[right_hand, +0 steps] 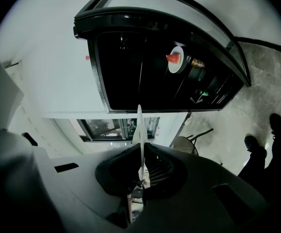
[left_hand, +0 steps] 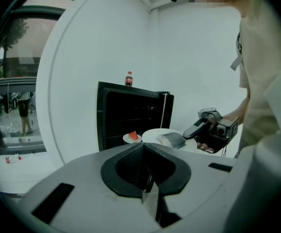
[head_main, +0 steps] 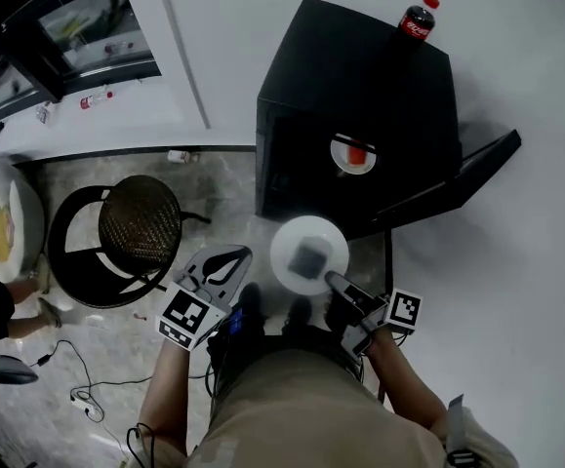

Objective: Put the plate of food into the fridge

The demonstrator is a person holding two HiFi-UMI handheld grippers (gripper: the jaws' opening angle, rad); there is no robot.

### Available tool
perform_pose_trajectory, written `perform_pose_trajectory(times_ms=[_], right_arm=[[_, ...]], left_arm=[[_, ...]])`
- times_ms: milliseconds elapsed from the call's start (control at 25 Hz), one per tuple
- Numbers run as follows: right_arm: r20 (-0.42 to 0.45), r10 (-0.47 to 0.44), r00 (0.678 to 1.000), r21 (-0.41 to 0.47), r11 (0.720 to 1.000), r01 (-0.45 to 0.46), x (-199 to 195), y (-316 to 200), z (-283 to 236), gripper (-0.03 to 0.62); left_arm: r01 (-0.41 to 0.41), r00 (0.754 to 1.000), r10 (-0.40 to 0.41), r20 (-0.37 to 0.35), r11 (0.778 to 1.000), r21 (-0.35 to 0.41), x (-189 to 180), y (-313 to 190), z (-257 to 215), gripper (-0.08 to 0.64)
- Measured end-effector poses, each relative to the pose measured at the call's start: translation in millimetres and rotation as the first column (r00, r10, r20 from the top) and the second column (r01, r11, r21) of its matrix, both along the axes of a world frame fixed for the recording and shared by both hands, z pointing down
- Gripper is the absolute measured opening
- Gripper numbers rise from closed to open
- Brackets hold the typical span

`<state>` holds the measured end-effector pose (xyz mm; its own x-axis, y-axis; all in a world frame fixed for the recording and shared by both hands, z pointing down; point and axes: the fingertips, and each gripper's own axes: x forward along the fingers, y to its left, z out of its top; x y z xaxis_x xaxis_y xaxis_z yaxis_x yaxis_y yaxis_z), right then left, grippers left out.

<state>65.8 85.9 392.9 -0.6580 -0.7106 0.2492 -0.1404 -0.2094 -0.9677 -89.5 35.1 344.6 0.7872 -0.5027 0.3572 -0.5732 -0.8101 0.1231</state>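
The plate (head_main: 292, 234) is clamped by its near rim in the right gripper (head_main: 334, 283), whose jaws are closed on it (in the right gripper view the rim stands edge-on between them). It is held just in front of the fridge (head_main: 360, 76), outside the opening and beside the swung-out door (head_main: 458, 178). It is round and white, with a grey, squarish piece of food (head_main: 308, 259) at its middle. The left gripper (head_main: 225, 261), jaws together on nothing, is just beside the plate. Inside the fridge sits a saucer (head_main: 339, 156) with something red; a cola bottle (head_main: 418, 19) stands on top.
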Motion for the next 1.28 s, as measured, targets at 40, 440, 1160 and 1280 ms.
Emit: perform_pose_trajectory(times_ms=[40, 440, 1160, 1280], right_arm=[[0.007, 0.003, 1.0, -0.001, 1.0, -0.003, -5, -2, 2, 0.028], [-0.028, 0.043, 0.999, -0.014, 0.999, -0.043, -37, -18, 34, 0.028], [-0.136, 0.016, 0.991, -0.039, 0.999, -0.022, -23, -41, 98, 0.028], [-0.129, 0.016, 0.992, -0.035, 0.999, -0.021, -27, -41, 102, 0.028]], left_arm=[[-0.003, 1.0, 0.003, -0.011, 1.0, -0.002, -6, -1, 2, 0.015], [-0.065, 0.994, 0.062, -0.091, 0.997, -0.029, -32, -7, 32, 0.015], [-0.064, 0.993, 0.05, -0.108, 0.989, -0.13, -10, -38, 84, 0.015], [-0.061, 0.994, 0.047, -0.1, 0.987, -0.146, -9, -38, 88, 0.015]])
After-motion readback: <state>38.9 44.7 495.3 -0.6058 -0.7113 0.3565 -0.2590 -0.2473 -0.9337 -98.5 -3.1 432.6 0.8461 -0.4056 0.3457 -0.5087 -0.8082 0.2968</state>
